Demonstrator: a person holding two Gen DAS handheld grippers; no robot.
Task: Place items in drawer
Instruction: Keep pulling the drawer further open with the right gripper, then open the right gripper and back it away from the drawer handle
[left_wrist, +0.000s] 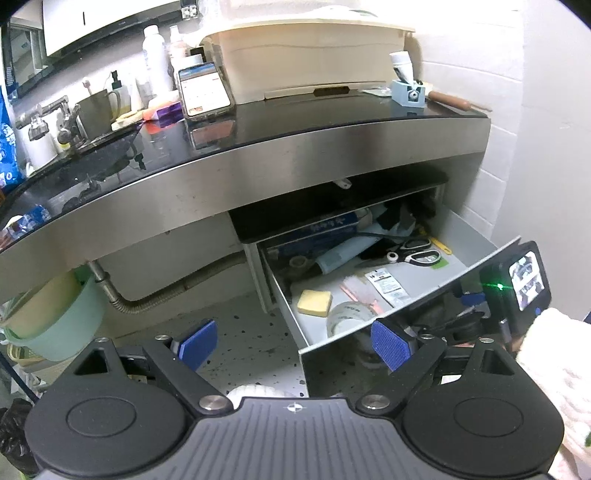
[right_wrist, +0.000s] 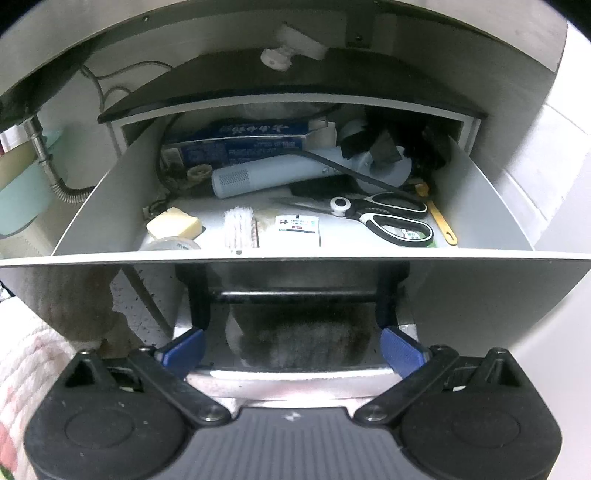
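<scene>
Drawer (right_wrist: 295, 258) pulled out, filling upper centre of right view; front panel just ahead of right gripper (right_wrist: 293, 345), jaws spread wide, empty. Left gripper (left_wrist: 293, 345) likewise open, empty, drawer off to right of frame. Right nearer.

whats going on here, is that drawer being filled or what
A person holds a two-finger gripper in each hand at an open drawer under the counter. Both the left gripper and the right gripper are open and carry nothing. The drawer already holds scissors, a yellow sponge and a tape roll. The right gripper sits at the drawer front.
</scene>
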